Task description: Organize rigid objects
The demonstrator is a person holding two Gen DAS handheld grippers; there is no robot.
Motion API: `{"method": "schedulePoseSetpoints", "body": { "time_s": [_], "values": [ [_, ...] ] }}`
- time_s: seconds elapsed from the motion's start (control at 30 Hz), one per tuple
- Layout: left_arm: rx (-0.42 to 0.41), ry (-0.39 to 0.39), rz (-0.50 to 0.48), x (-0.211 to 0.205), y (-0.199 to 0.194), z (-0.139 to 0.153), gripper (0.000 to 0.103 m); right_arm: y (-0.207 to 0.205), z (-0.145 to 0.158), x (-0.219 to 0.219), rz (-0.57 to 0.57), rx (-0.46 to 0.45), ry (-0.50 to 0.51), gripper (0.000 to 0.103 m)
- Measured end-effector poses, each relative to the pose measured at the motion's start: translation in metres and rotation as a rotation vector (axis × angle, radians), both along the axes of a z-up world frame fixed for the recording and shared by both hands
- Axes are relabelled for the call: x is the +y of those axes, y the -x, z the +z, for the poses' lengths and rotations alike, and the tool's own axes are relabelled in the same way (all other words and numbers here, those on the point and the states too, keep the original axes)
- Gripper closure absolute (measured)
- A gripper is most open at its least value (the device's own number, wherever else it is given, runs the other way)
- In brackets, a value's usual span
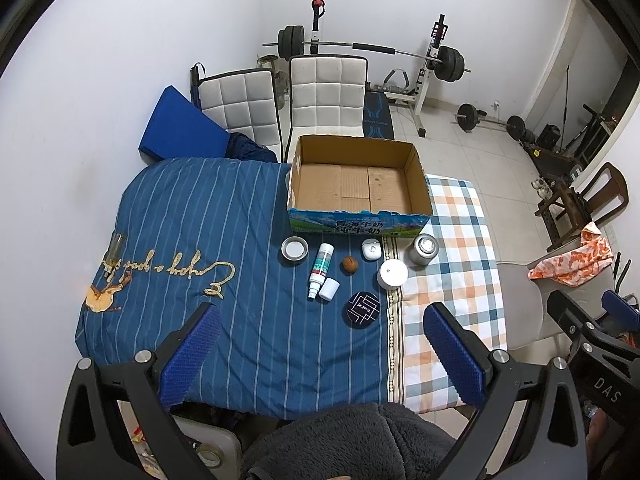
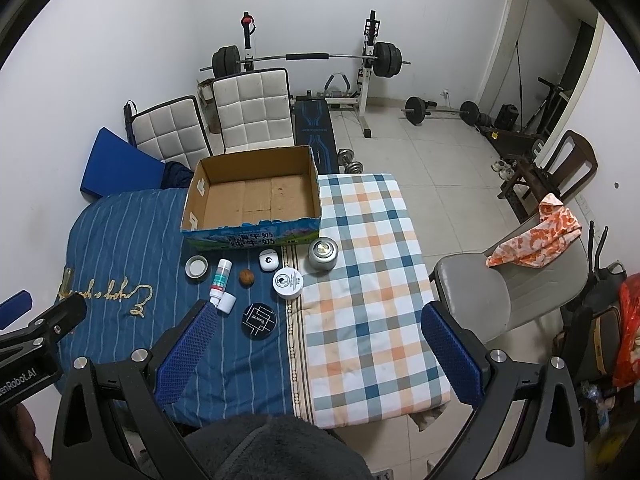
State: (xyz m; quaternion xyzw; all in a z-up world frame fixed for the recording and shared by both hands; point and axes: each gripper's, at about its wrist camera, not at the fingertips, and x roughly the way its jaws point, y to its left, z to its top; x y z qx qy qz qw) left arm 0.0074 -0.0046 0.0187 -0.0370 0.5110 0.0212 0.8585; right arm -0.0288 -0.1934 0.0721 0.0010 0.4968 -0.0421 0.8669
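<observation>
An empty cardboard box (image 1: 356,184) (image 2: 256,200) stands at the table's far side. In front of it lie a small tin (image 1: 295,249), a white spray bottle (image 1: 320,270) with its cap (image 1: 329,289) beside it, a walnut (image 1: 349,265), a white earbud case (image 1: 371,249), a white round jar (image 1: 392,274) (image 2: 288,282), a silver can (image 1: 423,249) (image 2: 322,254) and a black round disc (image 1: 363,307) (image 2: 259,319). My left gripper (image 1: 320,332) hovers open, high above the table's near half. My right gripper (image 2: 318,334) is open too, above the checked cloth.
A blue striped cloth (image 1: 180,272) and a checked cloth (image 2: 360,280) cover the table. Two white chairs (image 1: 328,96) stand behind the box, a grey chair (image 2: 500,288) with an orange cloth to the right. A barbell rack (image 2: 308,58) fills the far wall. A small bottle (image 1: 113,251) lies at the left edge.
</observation>
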Motion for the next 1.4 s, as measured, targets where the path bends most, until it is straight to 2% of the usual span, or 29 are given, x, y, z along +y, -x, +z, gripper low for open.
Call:
{"method": "schedulePoseSetpoints", "body": {
  "time_s": [0.27, 0.37, 0.43, 0.57, 0.7, 0.73, 0.77, 0.8, 0.87, 0.97, 1.07, 1.13, 1.2, 1.27, 1.3, 1.33, 1.4],
  "values": [
    [0.010, 0.006, -0.012, -0.001, -0.005, -0.007, 0.000, -0.003, -0.005, -0.002, 0.008, 0.004, -0.014, 0.000],
    [0.009, -0.004, -0.025, -0.002, -0.018, -0.018, 0.000, -0.012, -0.016, -0.005, 0.010, 0.024, -0.033, 0.000],
    [0.017, -0.028, -0.025, -0.001, -0.035, -0.033, 0.000, -0.027, -0.033, -0.011, 0.012, 0.055, -0.073, 0.000],
    [0.068, -0.089, -0.022, 0.002, -0.085, -0.088, 0.000, -0.075, -0.096, -0.023, 0.011, 0.158, -0.117, 0.000],
    [0.211, -0.122, -0.041, 0.006, -0.148, -0.178, 0.002, -0.137, -0.193, -0.020, 0.028, 0.301, -0.117, 0.000],
    [0.251, -0.109, -0.053, 0.007, -0.165, -0.205, 0.005, -0.149, -0.216, -0.016, 0.037, 0.325, -0.113, 0.000],
    [0.278, -0.121, -0.047, 0.008, -0.177, -0.228, 0.014, -0.160, -0.239, -0.013, 0.036, 0.349, -0.104, 0.000],
    [0.300, -0.122, -0.048, 0.008, -0.186, -0.246, 0.016, -0.174, -0.269, -0.008, 0.039, 0.379, -0.105, 0.001],
    [0.364, -0.115, -0.042, 0.010, -0.203, -0.286, 0.027, -0.190, -0.304, -0.002, 0.035, 0.412, -0.104, 0.003],
    [0.452, -0.100, -0.051, 0.008, -0.222, -0.342, 0.029, -0.210, -0.359, 0.005, 0.017, 0.477, -0.130, 0.004],
    [0.509, -0.111, -0.066, 0.004, -0.233, -0.378, 0.029, -0.221, -0.401, 0.012, 0.009, 0.532, -0.148, 0.005],
    [0.553, -0.109, -0.073, 0.002, -0.239, -0.399, 0.030, -0.226, -0.418, 0.015, -0.003, 0.557, -0.151, 0.005],
    [0.583, -0.106, -0.062, 0.002, -0.242, -0.416, 0.039, -0.230, -0.434, 0.018, -0.009, 0.591, -0.162, 0.006],
    [0.614, -0.056, -0.047, 0.005, -0.243, -0.430, 0.063, -0.232, -0.446, 0.020, -0.018, 0.609, -0.179, 0.009],
    [0.622, -0.033, -0.039, 0.007, -0.242, -0.433, 0.069, -0.232, -0.452, 0.020, -0.027, 0.621, -0.187, 0.013],
    [0.621, -0.035, -0.028, 0.008, -0.241, -0.434, 0.070, -0.233, -0.457, 0.020, -0.032, 0.630, -0.196, 0.023],
    [0.606, -0.055, -0.023, 0.007, -0.235, -0.432, 0.070, -0.233, -0.465, 0.022, -0.029, 0.648, -0.211, 0.030]
  ]
}}
